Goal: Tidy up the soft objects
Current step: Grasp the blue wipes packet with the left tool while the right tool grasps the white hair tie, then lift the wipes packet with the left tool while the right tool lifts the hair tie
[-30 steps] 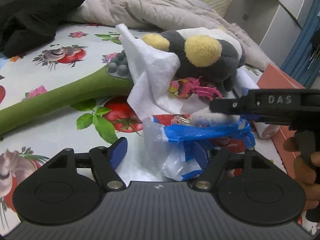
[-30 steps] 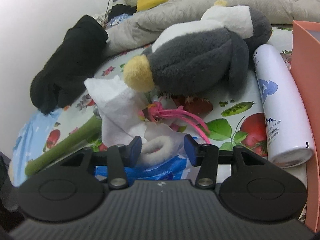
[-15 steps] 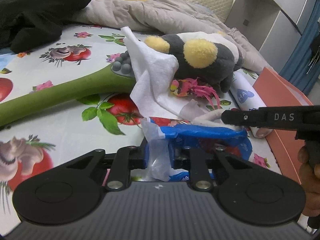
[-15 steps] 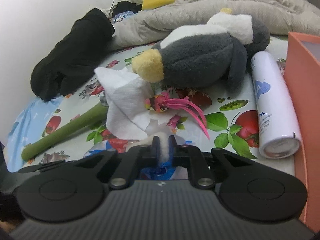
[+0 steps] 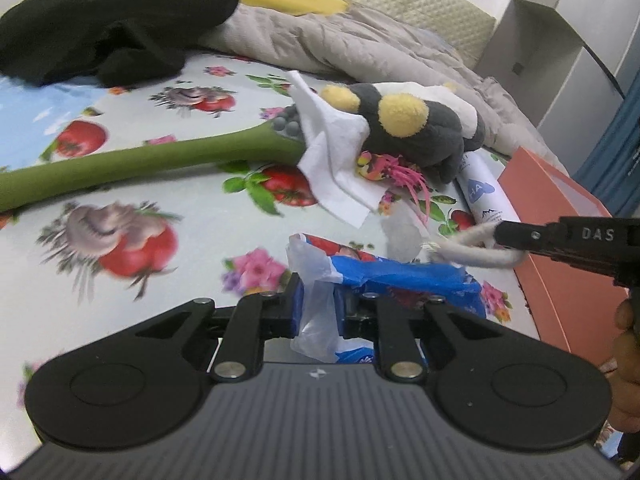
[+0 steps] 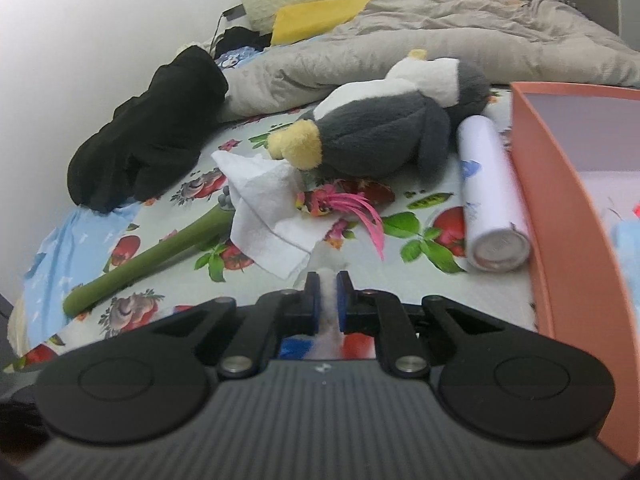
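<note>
Bag (image 5: 400,280) pinched at its left end by closing left tongs (image 5: 318,312), right tongs (image 6: 325,298) clamping white loop (image 5: 472,246) beside bin (image 6: 560,240).

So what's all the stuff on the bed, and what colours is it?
plush penguin: one, grey, white and yellow, lying at the back of the fruit-print sheet
white tissue: one, crumpled, in front of the penguin
green stem toy: one, long, lying left of the tissue
pink feathery toy: one, beside the tissue
white spray can: one, lying next to the box
orange box: one, on the right
black garment: one, back left
grey blanket: one, at the back
yellow cushion: one, behind the blanket
blue and white plastic bag: one, pinched in the left claw
white fluffy loop: one, pinched in the right claw
</note>
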A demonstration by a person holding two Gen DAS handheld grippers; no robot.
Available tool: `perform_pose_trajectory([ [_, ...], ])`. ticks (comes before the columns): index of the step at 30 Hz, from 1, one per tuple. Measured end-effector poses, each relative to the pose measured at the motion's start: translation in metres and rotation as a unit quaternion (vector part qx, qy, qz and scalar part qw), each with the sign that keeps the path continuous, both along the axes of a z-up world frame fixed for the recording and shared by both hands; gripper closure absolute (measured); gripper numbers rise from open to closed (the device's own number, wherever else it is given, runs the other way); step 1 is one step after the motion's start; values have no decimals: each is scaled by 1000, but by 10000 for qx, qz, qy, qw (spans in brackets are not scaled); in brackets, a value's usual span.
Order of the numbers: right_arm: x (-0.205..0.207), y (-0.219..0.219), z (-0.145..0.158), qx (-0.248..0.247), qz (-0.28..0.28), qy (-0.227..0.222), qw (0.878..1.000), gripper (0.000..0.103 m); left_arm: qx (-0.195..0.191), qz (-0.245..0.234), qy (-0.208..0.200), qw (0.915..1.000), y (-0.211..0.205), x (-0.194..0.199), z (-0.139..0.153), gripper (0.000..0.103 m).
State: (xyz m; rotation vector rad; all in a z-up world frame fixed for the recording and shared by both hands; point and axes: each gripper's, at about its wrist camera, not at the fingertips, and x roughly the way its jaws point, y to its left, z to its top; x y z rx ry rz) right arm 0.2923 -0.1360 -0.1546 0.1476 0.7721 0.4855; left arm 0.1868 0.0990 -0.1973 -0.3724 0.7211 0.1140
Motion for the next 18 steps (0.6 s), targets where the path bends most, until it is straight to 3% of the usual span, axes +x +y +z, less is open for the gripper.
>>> perform_pose_trajectory([
  [12,-59,-30,-15,-326,-357,191,9986,91,-189,681,303,9970,-4,-64,0,84],
  [18,-89,-42,-36,-373,-415,512,9971,90,-160,468,413,9979,-19,-72,2,83],
])
